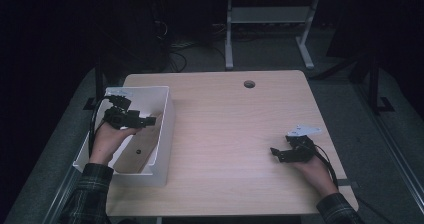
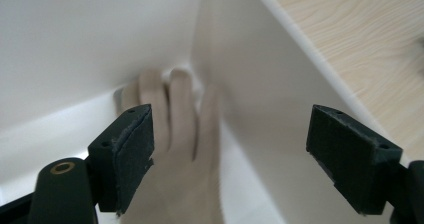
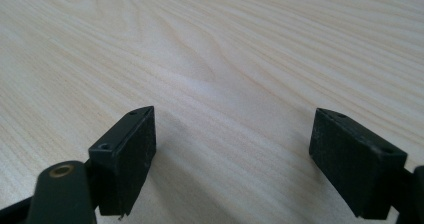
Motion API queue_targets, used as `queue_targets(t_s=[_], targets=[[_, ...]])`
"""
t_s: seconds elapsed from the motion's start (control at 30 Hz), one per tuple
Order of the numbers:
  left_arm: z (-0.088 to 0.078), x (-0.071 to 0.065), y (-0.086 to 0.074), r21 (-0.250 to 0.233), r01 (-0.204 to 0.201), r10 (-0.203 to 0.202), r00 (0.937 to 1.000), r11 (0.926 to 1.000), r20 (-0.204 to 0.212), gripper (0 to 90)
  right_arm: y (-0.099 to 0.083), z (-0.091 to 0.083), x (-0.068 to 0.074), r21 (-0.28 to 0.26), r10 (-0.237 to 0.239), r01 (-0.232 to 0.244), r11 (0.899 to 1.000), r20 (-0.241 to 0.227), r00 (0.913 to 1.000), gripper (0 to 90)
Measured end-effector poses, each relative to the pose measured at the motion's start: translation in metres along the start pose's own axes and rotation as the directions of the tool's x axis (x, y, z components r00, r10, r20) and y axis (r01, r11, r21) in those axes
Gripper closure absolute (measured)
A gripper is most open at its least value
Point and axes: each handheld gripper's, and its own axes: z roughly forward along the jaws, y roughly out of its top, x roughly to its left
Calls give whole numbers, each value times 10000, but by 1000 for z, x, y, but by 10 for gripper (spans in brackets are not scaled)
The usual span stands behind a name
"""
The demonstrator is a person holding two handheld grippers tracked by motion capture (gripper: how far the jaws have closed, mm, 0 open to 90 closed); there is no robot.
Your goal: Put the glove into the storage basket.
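- White bin [image 1: 167,115] on the wooden counter [image 1: 225,134] holds a wooden piece [image 1: 142,151]; left tongs [image 1: 150,120] hover above, jaws apart, empty.
- Right tongs [image 1: 276,154] rest apart on the counter, empty.

Black two-jaw grippers [image 1: 150,120] [image 1: 275,153], white rectangular plastic bin [image 1: 167,129], pale wood-grain table [image 1: 235,134], dark plaid sleeves [image 1: 87,194]

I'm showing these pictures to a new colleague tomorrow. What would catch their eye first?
Probably the white bin at the table's left edge, with the left gripper held over it, jaws open, and a flat light-brown piece lying inside. Next, the right gripper, open, empty, on the bare wood at the right.
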Motion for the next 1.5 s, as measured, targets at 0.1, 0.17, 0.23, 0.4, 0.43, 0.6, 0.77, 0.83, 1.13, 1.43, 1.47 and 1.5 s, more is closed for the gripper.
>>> queue_targets(t_s=[0.1, 0.17, 0.23, 0.4, 0.43, 0.6, 0.77, 0.83, 1.13, 1.43, 1.47, 1.5], targets=[[-4, -8, 8, -119, -178, 179, 9998, 9998, 102, 169, 0, 0, 0, 2, -10, 10, 10000, 4, 10000, 185], [-5, -14, 14, -205, -350, 353, 9992, 9992, 182, 161, 0, 0, 0, 0, -4, 4, 10000, 1, 10000, 184], [-6, -20, 18, -305, -451, 461, 9985, 9985, 308, 160, 0, 0, 0, 1, -6, 6, 10000, 2, 10000, 184], [-5, -39, 29, -479, -745, 773, 9952, 9961, 606, 159, 0, 0, 0, -1, -3, 3, 10000, 1, 10000, 184], [-4, -43, 31, -494, -760, 791, 9947, 9959, 657, 159, 0, 0, 0, -3, -4, 4, 10000, 4, 10000, 184], [3, -60, 40, -583, -960, 1010, 9907, 9937, 906, 159, 0, 0, 0, -2, -4, 4, 10000, -1, 10000, 184], [8, -77, 47, -751, -1166, 1243, 9863, 9903, 1085, 159, 0, 0, 0, -5, 2, -2, 10000, 0, 10000, 184], [11, -83, 49, -734, -1259, 1337, 9843, 9893, 1150, 160, 0, 0, 0, -4, 3, -3, 10000, 0, 10000, 184], [28, -114, 57, -757, -1620, 1720, 9732, 9839, 1525, 160, 0, 0, 0, 29, -13, 13, 10000, -4, 10000, 184], [50, -144, 57, -645, -2001, 2089, 9592, 9777, 1906, 160, 0, 0, 0, 18, -10, 10, 10000, -11, 10000, 183], [52, -146, 57, -647, -1994, 2083, 9587, 9778, 1938, 160, 0, 0, 0, 21, -7, 7, 10000, -12, 10000, 183], [55, -149, 57, -628, -2054, 2140, 9562, 9767, 1996, 160, 0, 0, 0, 21, -9, 9, 10000, -10, 10000, 183]])
